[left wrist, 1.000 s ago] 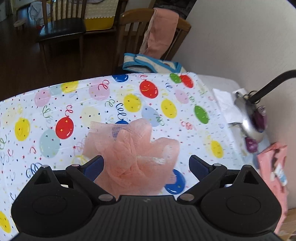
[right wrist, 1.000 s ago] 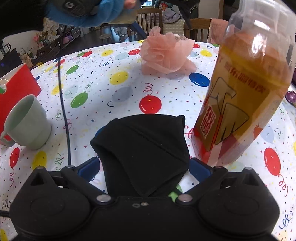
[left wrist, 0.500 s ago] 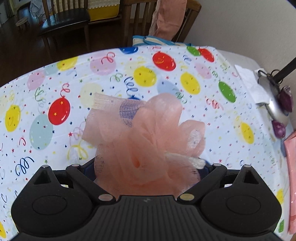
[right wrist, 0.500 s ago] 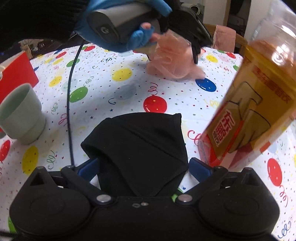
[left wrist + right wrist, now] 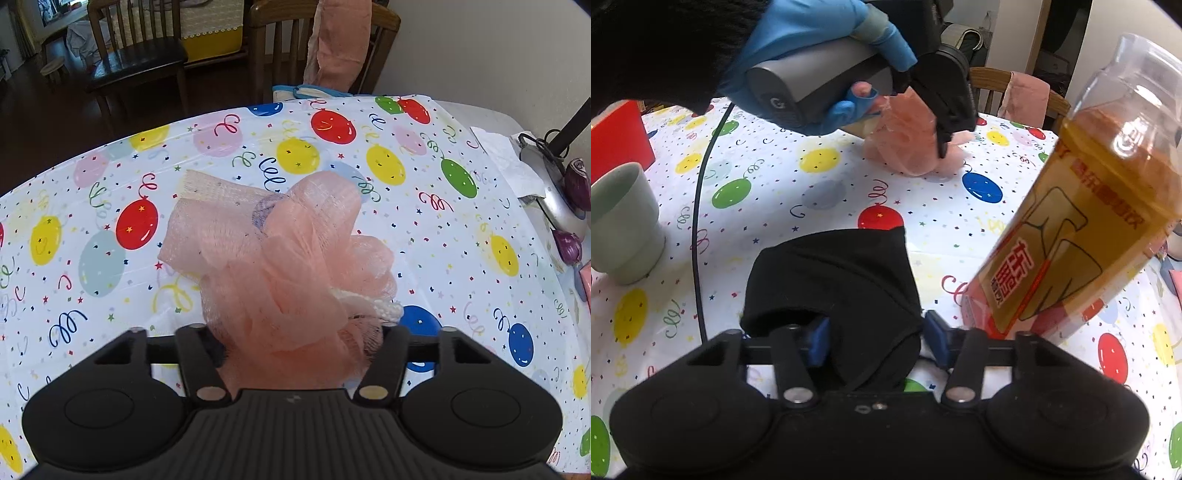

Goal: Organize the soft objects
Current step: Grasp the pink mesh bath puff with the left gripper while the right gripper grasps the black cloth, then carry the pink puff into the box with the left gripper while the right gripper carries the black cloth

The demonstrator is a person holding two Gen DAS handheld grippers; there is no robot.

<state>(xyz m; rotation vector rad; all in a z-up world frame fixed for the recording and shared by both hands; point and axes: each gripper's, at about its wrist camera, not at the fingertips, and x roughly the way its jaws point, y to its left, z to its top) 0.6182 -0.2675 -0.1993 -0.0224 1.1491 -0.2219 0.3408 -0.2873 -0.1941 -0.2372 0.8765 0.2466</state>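
A peach mesh bath pouf (image 5: pixel 288 266) with a white cord sits on the balloon-print tablecloth (image 5: pixel 110 206). My left gripper (image 5: pixel 295 343) is closed around its near part, fingers hidden in the mesh. The right wrist view shows the pouf (image 5: pixel 908 144) under the left gripper (image 5: pixel 945 129), held by a blue-gloved hand. A black cloth (image 5: pixel 834 291) lies between the blue pads (image 5: pixel 818 339) of my right gripper (image 5: pixel 875 339), which press into its near edge.
A tea bottle (image 5: pixel 1082 206) stands just right of the black cloth. A pale green cup (image 5: pixel 620 221) and a red box (image 5: pixel 617 140) are at left. A lamp base (image 5: pixel 554 192), tissue and chairs (image 5: pixel 136 55) lie beyond the table's edges.
My left gripper came down onto the pouf and closed on it. My right gripper's pads moved inward onto the black cloth.
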